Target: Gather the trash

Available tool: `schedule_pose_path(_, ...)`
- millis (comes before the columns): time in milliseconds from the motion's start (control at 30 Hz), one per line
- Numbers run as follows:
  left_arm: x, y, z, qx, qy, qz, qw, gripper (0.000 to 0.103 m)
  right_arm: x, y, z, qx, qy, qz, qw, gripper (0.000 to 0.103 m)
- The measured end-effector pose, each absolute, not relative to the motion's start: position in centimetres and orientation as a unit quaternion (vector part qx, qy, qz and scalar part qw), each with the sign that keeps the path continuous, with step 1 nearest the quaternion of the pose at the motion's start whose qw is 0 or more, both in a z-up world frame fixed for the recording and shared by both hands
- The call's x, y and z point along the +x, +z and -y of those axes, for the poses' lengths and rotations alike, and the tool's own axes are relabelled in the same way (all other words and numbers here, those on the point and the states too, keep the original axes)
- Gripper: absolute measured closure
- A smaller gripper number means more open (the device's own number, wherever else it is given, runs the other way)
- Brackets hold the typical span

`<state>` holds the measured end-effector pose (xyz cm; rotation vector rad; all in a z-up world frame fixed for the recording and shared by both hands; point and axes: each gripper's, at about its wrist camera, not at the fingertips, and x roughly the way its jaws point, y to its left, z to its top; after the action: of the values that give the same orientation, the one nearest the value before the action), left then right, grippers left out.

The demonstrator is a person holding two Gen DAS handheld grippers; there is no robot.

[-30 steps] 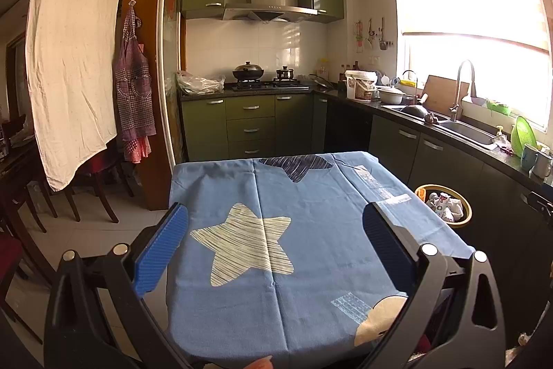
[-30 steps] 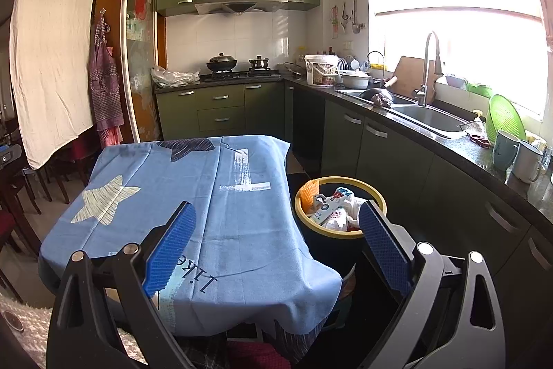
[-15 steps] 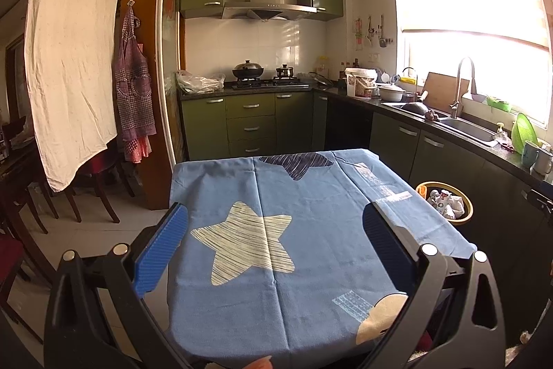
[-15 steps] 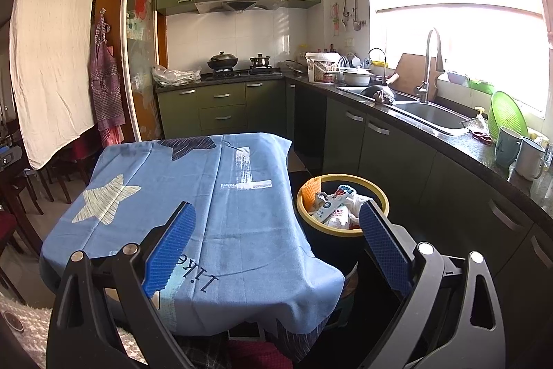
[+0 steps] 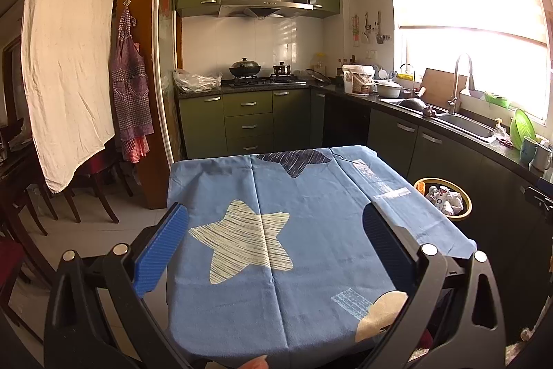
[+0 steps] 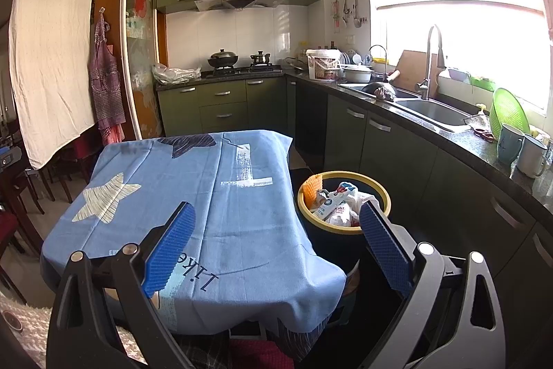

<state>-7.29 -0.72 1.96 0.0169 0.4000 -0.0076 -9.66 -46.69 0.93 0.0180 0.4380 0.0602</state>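
Evidently both jaws stand spread and empty: the right gripper (image 6: 276,244) hangs nearer the yellow-rimmed round bin (image 6: 345,229), which holds crumpled white wrappers (image 6: 337,204) beside the blue star-printed tablecloth's (image 6: 242,223) right edge; the left gripper (image 5: 274,248) faces the cloth's middle.

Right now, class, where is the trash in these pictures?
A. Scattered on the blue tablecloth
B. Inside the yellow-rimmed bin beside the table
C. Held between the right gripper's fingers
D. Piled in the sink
B. The wrappers sit inside the yellow-rimmed bin on the floor next to the table, while the blue tablecloth is bare and the right gripper is open and holds nothing.
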Motion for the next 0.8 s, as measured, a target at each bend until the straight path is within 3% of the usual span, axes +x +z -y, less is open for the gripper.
schedule_pose_path(800,-6.90,1.90,0.22,0.009,-0.014,-0.202,0.979,0.007,-9.28,0.34,46.48,0.010,0.029,-0.224,0.974,0.008)
